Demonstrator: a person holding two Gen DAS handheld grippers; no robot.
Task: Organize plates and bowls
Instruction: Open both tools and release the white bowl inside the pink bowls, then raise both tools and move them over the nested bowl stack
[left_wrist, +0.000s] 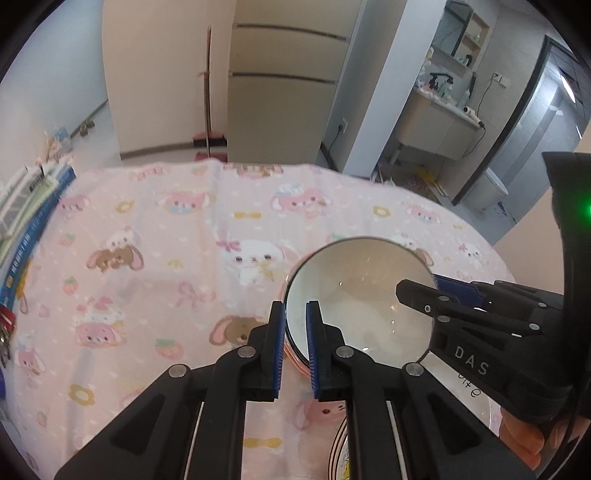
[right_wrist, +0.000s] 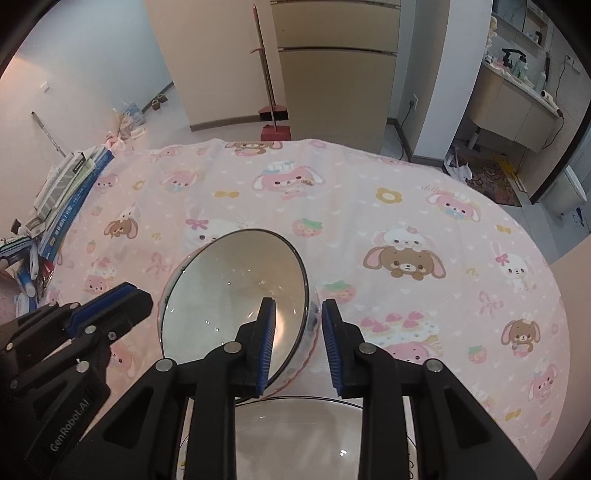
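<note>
Lower centre of the left wrist view: left gripper (left_wrist: 295, 347), jaws narrowly parted astride the near-left rim of a white bowl (left_wrist: 360, 299); whether the blue pads (left_wrist: 312, 347) actually pinch the rim, cannot tell. Bowl right of centre, nested on a pink-edged dish (left_wrist: 291, 356) on the pink cartoon tablecloth (left_wrist: 147, 240). Right edge of the same frame: right gripper (left_wrist: 436, 290) reaching in over the bowl's far-right rim. Bottom right: part of a patterned plate (left_wrist: 341, 454) under the black linkage.

Lower centre of the right wrist view: right gripper (right_wrist: 299, 345), jaws apart, left pad inside the bowl (right_wrist: 229, 291), right pad outside its wall, neither plainly pressed against it. Bowl tilted, centre of frame, rim raised toward the upper right. Bottom centre: a second white dish (right_wrist: 295, 435) just below the fingers. Lower left: left gripper (right_wrist: 122, 301) beside the bowl's left rim. Left edge: stacked books (right_wrist: 66, 184) at the cloth's border. Top centre: red broom and dustpan (right_wrist: 273, 122) against a beige cabinet (right_wrist: 336, 74).
</note>
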